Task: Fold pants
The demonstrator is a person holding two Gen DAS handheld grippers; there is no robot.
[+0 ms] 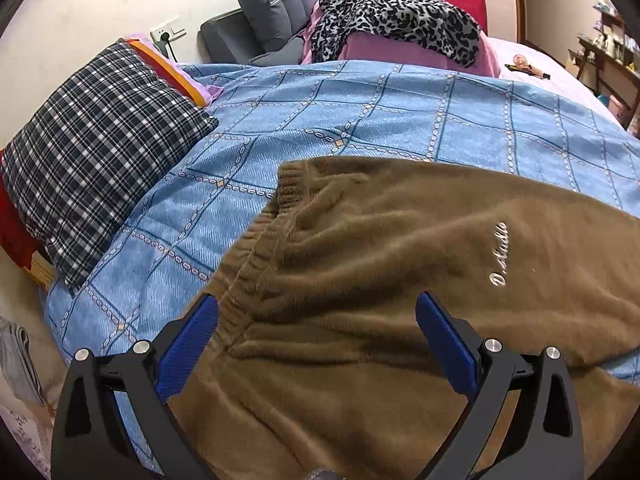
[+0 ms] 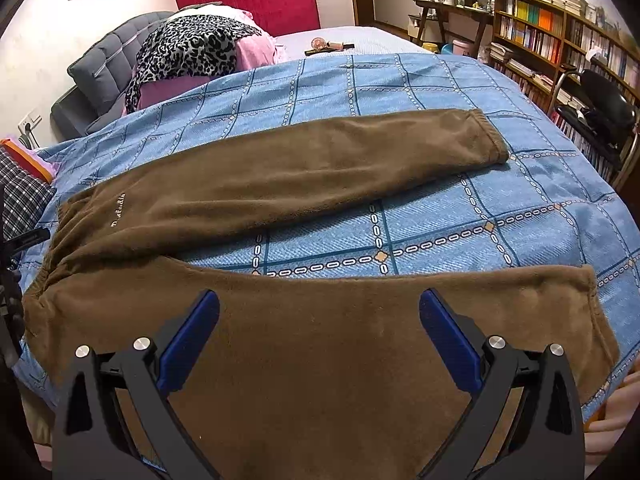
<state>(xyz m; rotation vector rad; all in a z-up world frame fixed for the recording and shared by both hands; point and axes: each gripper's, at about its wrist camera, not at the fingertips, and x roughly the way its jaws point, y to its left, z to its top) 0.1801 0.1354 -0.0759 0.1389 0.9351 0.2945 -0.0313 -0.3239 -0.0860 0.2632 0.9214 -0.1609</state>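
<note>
Pants [image 2: 304,184], brown fleece, lie spread flat on blue checked bedspread [image 2: 440,92]; legs splayed apart in a V with a wedge of bedspread showing between them; waistband [image 1: 256,248] to the left, gathered elastic; white script logo [image 1: 499,254] on the far leg near the waist; far leg cuff [image 2: 490,136] points toward the bookshelf [image 2: 560,32] side. Left gripper [image 1: 318,320] over the waistband area, blue pads [image 1: 188,344] spread wide, nothing between them; contact with fabric not clear. Right gripper [image 2: 320,320] over the near leg, also spread wide, holding nothing. Plaid pillow [image 1: 92,152] left of the pants, well apart; leopard-print cloth [image 1: 396,12] heaped at the head of the bed.
</note>
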